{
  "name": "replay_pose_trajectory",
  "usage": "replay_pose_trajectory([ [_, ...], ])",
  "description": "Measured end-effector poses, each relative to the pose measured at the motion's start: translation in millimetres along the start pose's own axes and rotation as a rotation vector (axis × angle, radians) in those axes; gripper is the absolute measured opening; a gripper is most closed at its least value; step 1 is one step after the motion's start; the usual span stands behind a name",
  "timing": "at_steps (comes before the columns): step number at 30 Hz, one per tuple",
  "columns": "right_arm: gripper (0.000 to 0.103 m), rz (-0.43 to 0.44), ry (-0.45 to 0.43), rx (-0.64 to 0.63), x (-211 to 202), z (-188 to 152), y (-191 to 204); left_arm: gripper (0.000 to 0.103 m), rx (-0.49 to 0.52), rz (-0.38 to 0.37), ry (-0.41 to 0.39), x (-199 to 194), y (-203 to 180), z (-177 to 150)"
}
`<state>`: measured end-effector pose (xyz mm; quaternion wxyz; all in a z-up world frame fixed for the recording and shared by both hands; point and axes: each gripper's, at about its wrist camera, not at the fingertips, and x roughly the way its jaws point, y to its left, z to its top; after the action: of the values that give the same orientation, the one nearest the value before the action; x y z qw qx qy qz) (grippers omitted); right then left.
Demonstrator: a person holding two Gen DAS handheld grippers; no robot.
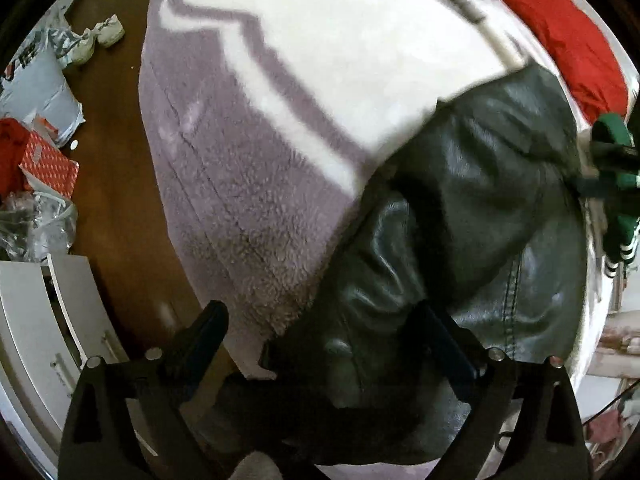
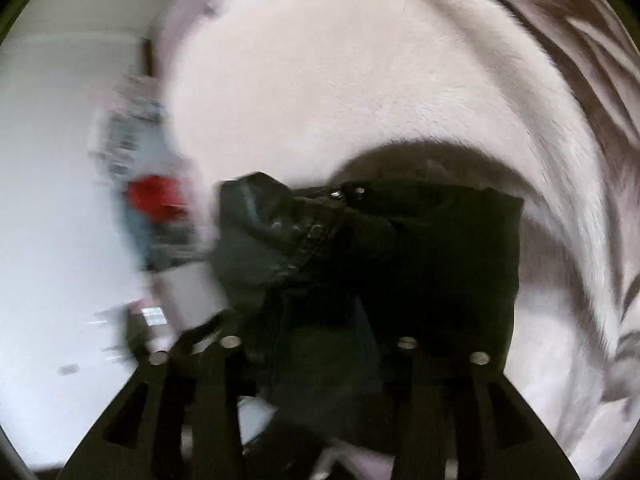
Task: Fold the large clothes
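A black leather jacket (image 1: pixel 472 208) lies crumpled on a bed with a fluffy lilac and white blanket (image 1: pixel 256 184). My left gripper (image 1: pixel 320 320) hovers over the jacket's near end with its jaws wide apart and nothing between them. In the blurred right wrist view, my right gripper (image 2: pixel 316 320) has the black jacket (image 2: pixel 400 248) bunched between its fingers and lifted above the white blanket (image 2: pixel 320 80). The right gripper also shows at the right edge of the left wrist view (image 1: pixel 612 164), on the jacket's far end.
A red garment (image 1: pixel 560 40) lies at the bed's far right. A brown floor (image 1: pixel 116 184) runs along the bed's left side with white shoes (image 1: pixel 100 38), bags and a red spotted box (image 1: pixel 50 168). A white cabinet (image 1: pixel 44 320) stands at lower left.
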<state>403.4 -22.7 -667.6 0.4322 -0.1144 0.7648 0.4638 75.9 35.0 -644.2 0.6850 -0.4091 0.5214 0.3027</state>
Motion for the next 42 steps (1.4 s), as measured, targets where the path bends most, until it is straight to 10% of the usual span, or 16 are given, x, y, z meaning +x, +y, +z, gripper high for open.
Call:
replay_pose_trajectory([
  [1, 0.089, 0.024, -0.024, 0.000, -12.1, -6.1, -9.2, 0.099, 0.001, 0.000, -0.015, -7.1, 0.4, 1.4],
  [2, 0.096, 0.016, -0.053, 0.000, -25.4, -9.5, -22.6, 0.099, -0.001, -0.005, -0.030, -13.5, 1.7, 2.6],
  [5, 0.096, 0.010, -0.033, 0.024, -21.9, -14.7, -58.2, 0.099, -0.023, -0.014, -0.070, -25.8, 6.8, 4.8],
  [12, 0.100, 0.312, 0.184, 0.041, 87.6, -36.3, -116.2, 0.099, -0.056, 0.023, -0.098, -36.5, 19.6, 8.6],
  [17, 0.080, 0.291, -0.065, 0.055, 74.6, -57.6, -104.8, 0.099, -0.052, 0.098, -0.115, -46.2, 24.4, 3.2],
  [19, 0.061, 0.328, -0.147, 0.154, 63.7, -75.0, -111.8, 0.099, -0.062, 0.112, -0.127, -53.4, 27.2, 3.1],
  [26, 0.055, 0.447, -0.675, 0.652, 27.3, -215.5, -155.4, 0.099, -0.067, 0.102, -0.170, -76.3, 15.3, 6.9],
  [28, 0.078, 0.385, -0.631, 0.737, 44.2, -237.6, -162.4, 0.099, -0.046, 0.084, -0.149, -68.2, 2.2, 4.1],
  [32, 0.082, 0.439, -0.292, 0.811, 80.6, -256.0, -176.5, 0.099, 0.019, 0.042, -0.070, -40.0, -33.6, -6.6],
  [42, 0.083, -0.030, -0.393, 0.353, -57.2, -187.9, -123.1, 0.099, 0.088, -0.038, -0.023, 12.4, -108.0, -9.4],
])
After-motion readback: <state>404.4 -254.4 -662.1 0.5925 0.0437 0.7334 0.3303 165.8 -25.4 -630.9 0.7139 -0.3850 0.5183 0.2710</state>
